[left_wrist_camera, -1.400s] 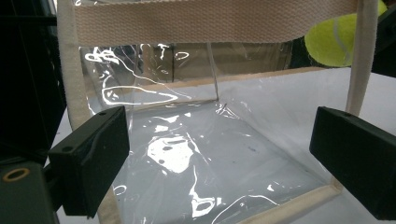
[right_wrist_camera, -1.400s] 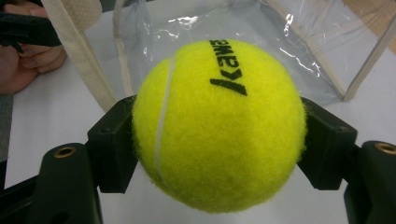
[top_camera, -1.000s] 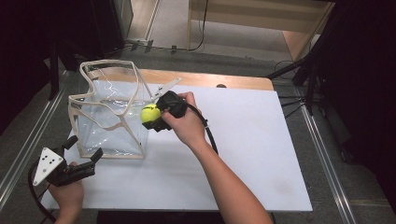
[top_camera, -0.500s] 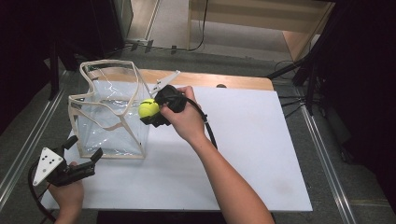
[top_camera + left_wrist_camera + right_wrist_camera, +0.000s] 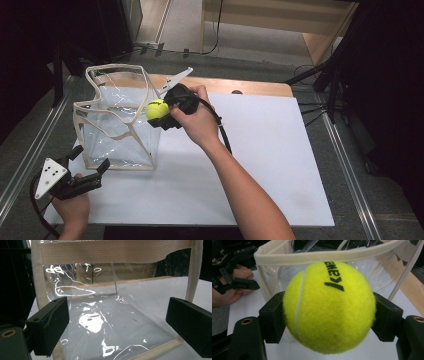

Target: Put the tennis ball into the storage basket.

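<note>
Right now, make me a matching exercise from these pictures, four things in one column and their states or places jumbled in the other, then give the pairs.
Things
1. tennis ball
2. clear bag
3. left gripper
4. white board

States or places
A. open, fingers apart, near the bag's front corner
B. lies flat on the table, under the bag
C. clamped in the right gripper, at the bag's rim
D. stands upright with its top open, nothing inside

Pairs: 1-C, 2-D, 3-A, 4-B
</note>
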The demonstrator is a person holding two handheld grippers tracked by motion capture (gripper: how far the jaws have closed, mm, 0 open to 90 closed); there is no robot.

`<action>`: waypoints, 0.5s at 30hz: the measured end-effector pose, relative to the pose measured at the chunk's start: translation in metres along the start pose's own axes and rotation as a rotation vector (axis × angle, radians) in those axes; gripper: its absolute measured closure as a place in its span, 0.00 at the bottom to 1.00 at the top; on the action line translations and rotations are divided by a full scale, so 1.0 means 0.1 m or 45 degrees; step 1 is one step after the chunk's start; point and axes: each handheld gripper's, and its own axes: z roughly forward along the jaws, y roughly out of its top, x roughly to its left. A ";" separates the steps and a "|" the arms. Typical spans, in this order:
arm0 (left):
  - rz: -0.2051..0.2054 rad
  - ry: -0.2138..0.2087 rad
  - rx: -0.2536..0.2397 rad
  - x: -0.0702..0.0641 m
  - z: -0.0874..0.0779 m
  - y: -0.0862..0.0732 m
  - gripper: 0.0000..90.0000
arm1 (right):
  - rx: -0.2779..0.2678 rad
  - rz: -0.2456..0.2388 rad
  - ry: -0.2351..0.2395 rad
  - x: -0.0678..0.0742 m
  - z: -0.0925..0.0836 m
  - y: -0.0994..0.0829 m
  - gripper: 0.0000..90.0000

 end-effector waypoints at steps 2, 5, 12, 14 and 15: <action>0.002 0.000 0.001 0.00 0.00 0.00 0.06 | -0.004 -0.005 0.006 0.00 -0.01 0.02 0.27; 0.000 0.000 0.001 0.00 0.00 0.00 0.06 | -0.001 -0.011 0.003 0.00 -0.01 0.04 0.27; 0.001 -0.001 0.001 0.00 0.00 0.00 0.06 | -0.010 -0.013 0.002 -0.01 -0.04 0.12 0.27; 0.001 -0.001 -0.001 0.00 0.00 0.00 0.06 | -0.019 -0.020 0.003 -0.01 -0.04 0.14 0.27; 0.001 -0.002 -0.001 0.00 0.00 0.00 0.06 | -0.019 -0.020 0.004 0.00 -0.04 0.16 0.27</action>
